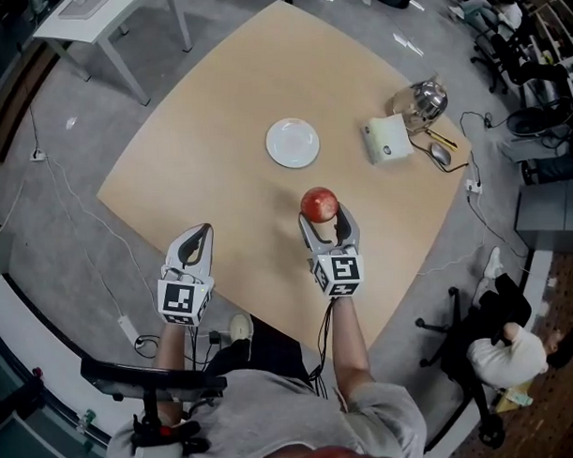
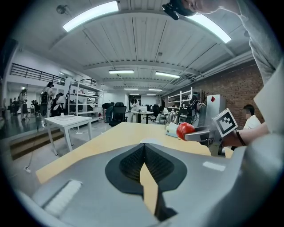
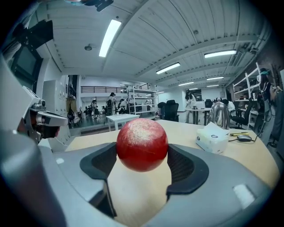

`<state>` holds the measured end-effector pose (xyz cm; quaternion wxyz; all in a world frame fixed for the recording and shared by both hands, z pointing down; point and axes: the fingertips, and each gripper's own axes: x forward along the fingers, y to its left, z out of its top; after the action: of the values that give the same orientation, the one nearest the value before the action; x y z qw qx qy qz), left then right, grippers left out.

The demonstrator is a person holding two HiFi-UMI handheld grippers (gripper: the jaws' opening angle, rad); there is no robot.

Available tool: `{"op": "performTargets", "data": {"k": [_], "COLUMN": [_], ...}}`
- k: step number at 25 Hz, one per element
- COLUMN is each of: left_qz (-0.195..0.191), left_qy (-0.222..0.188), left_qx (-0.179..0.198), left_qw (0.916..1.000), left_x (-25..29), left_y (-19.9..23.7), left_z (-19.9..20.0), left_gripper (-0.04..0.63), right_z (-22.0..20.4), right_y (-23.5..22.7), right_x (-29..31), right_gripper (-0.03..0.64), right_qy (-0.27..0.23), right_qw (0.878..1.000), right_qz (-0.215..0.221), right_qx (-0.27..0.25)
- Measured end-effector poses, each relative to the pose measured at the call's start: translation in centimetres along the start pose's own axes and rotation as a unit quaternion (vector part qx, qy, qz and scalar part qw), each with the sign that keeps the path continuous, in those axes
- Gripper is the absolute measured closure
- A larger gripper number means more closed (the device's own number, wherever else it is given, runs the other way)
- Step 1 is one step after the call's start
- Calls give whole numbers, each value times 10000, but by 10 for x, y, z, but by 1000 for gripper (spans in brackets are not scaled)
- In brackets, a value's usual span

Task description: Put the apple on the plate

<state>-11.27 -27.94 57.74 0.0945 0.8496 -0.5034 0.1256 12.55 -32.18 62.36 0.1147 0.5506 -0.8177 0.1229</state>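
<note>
**A:** What takes up most of the head view?

**B:** The wooden table (image 1: 217,132), which fills the middle of the frame with one corner pointing toward me. Both of my tools are at its lower edge.

**A:** How are they set?

**B:** My left tool (image 1: 202,232) is at the lower left of centre. Its jaws are pressed together at the tips and nothing is caught in them. In its own view only a thin sliver of table shows behind the closed pads. My right tool (image 1: 324,215) is just right of centre, pinching the apple from both sides.

**A:** And the plate?

**B:** The white plate (image 1: 293,142) is bare and sits near the middle of the table, above and a little left of my right tool and clearly apart from it. To its right, toward the right corner, there is a white box (image 1: 387,138). A shiny kettle (image 1: 425,100) stands just behind the box.

**A:** So where exactly is the apple?

**B:** The red apple (image 1: 319,204) is between the dark pads of my right tool, out at the tips. In the left gripper view it is held up off the table top, and it is not on the plate.
</note>
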Motion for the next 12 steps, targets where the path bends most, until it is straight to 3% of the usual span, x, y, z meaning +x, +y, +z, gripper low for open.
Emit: {"op": "performTargets", "data": {"k": [12], "left_qz": [161], "left_qy": [78], "left_qx": [-115], "left_qw": [9998], "left_x": [5], "left_y": [13], "left_z": [-10], "left_gripper": [577], "right_z": [-5], "right_y": [-1], "right_x": [49], "right_gripper": [255], "right_qy": [163], "right_qw": [9991], "right_qz": [182], "right_qx": [-349]}}
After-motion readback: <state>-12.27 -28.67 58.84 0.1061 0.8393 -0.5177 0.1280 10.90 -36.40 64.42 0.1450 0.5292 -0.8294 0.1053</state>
